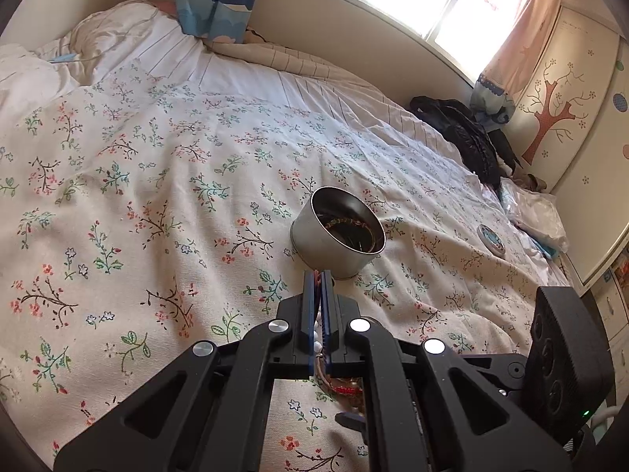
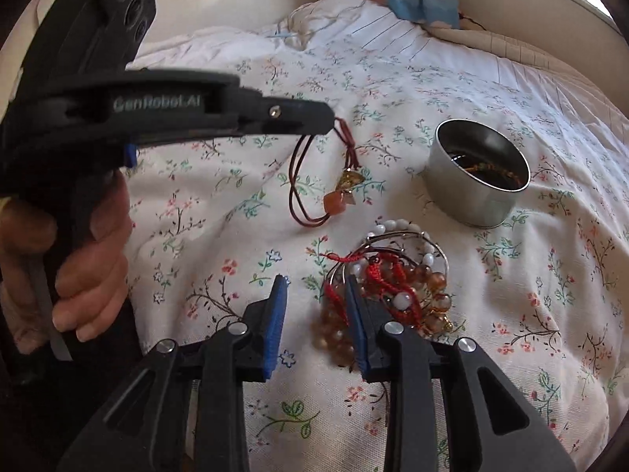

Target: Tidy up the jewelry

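Observation:
My left gripper (image 1: 318,275) is shut on a dark red cord bracelet (image 2: 304,181). In the right wrist view that bracelet dangles from the left gripper's tip (image 2: 332,120), with a gold charm (image 2: 350,179) and an orange stone near the bedspread. A round metal tin (image 1: 338,236) (image 2: 479,173) stands open just beyond, with a beaded bracelet inside. A pile of jewelry (image 2: 397,275) with red cords, white and amber beads and wire bangles lies on the bed. My right gripper (image 2: 314,281) hangs over the pile's left edge, jaws partly apart. Its right finger overlaps the pile and nothing is pinched.
A floral bedspread (image 1: 157,181) covers the bed. The tin's round lid (image 1: 490,238) lies right of the tin. A black bag (image 1: 468,133) and a plastic bag (image 1: 538,212) sit by the wardrobe. A hand (image 2: 90,255) holds the left gripper's handle.

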Tool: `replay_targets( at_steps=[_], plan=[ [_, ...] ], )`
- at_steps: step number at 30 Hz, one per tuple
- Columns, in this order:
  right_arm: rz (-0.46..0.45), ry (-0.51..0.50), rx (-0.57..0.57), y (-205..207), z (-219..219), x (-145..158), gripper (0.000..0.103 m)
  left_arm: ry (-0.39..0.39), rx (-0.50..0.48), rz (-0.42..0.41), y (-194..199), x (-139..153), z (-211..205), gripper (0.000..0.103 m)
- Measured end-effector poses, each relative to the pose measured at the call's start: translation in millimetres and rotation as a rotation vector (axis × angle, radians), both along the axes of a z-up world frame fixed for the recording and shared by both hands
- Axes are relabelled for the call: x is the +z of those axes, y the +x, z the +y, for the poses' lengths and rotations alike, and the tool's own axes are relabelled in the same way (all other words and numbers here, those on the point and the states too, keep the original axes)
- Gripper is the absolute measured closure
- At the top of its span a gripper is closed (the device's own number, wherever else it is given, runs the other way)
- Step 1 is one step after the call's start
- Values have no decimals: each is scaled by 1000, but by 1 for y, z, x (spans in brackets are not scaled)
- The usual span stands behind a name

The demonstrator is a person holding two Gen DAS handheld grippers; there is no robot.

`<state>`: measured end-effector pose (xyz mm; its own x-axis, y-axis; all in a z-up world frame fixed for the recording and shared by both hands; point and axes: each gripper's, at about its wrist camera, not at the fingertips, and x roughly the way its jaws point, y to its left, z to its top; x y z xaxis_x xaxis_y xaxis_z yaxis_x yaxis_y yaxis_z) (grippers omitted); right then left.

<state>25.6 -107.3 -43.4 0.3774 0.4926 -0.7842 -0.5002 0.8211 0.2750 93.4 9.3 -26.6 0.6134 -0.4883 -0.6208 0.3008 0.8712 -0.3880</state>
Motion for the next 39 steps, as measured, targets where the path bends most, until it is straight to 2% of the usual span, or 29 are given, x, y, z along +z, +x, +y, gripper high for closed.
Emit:
replay_targets(
  at_steps=[7, 11, 13, 14, 17, 23, 26, 28, 29, 31, 32, 34, 36, 38, 39],
  plan=[
    [30, 45, -31, 13, -1, -5, 72, 2, -9, -6, -1, 1, -3, 100],
    [25, -3, -35, 19, 8, -9, 73, 0, -6, -6, -2, 0, -3, 100],
    [12, -23, -52, 20, 9, -8, 85, 1, -5, -7, -2, 0, -3, 100],
    [13, -9, -61, 20, 6, -8, 93, 0, -6, -7, -2, 0, -3, 100],
    [3, 54, -106, 22, -10, -2, 98, 2, -6, -6, -2, 0, -3, 100],
    [19, 212, -194, 26, -42, 7, 99, -4, -1, -5, -1, 0, -3, 100],
    [35, 252, -177, 22, -44, 9, 99, -9, 2, -5, -1, 0, -1, 100],
    [26, 222, -146, 24, -32, 9, 76, -10, 3, -6, -1, 0, -1, 100],
    [8, 184, -129, 22, -24, 10, 50, -11, 3, -7, -1, 0, -1, 100],
    [-1, 136, -86, 21, -9, 7, 48, -12, 4, -8, -1, 0, 0, 100],
    [0, 114, -75, 20, -4, 3, 49, -14, 4, -8, -1, 0, 0, 100],
    [-5, 55, -63, 21, 4, -2, 59, -17, 4, -10, -1, 1, 1, 100],
    [-4, 11, -70, 25, 7, -7, 79, -18, 3, -11, -1, 1, 2, 100],
    [1, -11, -85, 28, 6, -11, 92, -18, 4, -11, 0, 1, 2, 100],
    [9, 12, -97, 29, 1, -10, 96, -18, 4, -10, 0, 1, 2, 100]
  ],
)
